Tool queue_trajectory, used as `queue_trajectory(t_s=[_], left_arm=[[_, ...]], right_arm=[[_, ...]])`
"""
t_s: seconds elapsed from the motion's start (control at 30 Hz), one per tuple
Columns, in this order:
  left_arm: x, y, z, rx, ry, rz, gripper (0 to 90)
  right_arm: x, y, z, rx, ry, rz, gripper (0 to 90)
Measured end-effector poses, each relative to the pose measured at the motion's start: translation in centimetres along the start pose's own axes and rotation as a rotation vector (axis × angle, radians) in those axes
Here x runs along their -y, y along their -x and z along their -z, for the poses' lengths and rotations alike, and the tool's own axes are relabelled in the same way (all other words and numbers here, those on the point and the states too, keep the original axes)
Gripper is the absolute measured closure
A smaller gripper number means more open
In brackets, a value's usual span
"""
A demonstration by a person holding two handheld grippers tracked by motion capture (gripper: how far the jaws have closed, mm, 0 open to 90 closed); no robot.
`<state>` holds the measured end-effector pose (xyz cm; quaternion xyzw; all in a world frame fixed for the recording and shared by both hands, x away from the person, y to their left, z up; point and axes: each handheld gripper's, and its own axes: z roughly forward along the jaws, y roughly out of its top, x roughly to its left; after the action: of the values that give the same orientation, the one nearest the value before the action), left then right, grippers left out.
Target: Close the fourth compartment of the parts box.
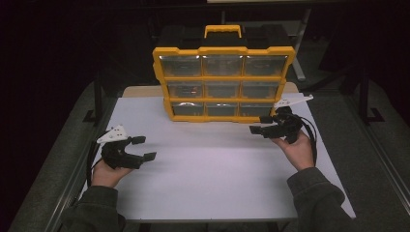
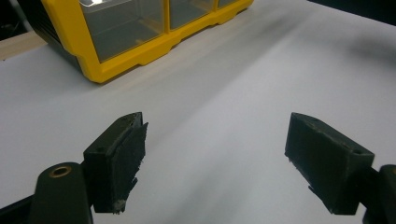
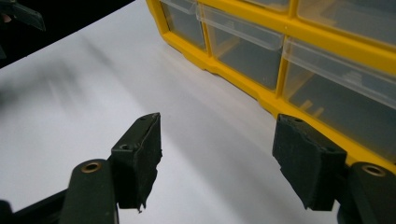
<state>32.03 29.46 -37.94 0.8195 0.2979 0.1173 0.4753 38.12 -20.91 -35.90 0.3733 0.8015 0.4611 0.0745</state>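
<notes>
Fingers [image 2: 116, 168] of the left gripper [image 1: 142, 148] are standing wide apart, gripping nothing, hovering over the white surface [image 1: 212, 164] well in front of the yellow organizer box [image 1: 223, 84] and off its left corner. Those of the right gripper [image 1: 261, 124] are also spreading wide and holding nothing, sitting just beside the box's lower right corner, pointing along its front. One box is standing upright, its clear-drawer face turning toward the person, its long side running left to right; nine drawers are showing, in three rows of three.

A white table top [image 1: 212, 179] (bare in front) over dark floor [image 1: 43, 145].
</notes>
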Motion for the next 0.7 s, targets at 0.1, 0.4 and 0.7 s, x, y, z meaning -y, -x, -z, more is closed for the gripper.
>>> queue_trajectory(t_s=[0.1,0.4,0.7], left_arm=[[0.0,0.1,0.0,0.0,0.0,0.003,19.5],[0.0,0.0,0.0,0.001,-0.009,-0.002,19.4],[0.1,0.2,0.0,0.0,-0.009,0.013,19.3]], right_arm=[[0.4,0.0,0.2,0.004,0.003,-0.003,30.7],[1.4,-0.3,1.0,0.021,-0.003,-0.004,28.0],[2.7,-0.8,1.5,0.047,-0.01,0.01,24.2]])
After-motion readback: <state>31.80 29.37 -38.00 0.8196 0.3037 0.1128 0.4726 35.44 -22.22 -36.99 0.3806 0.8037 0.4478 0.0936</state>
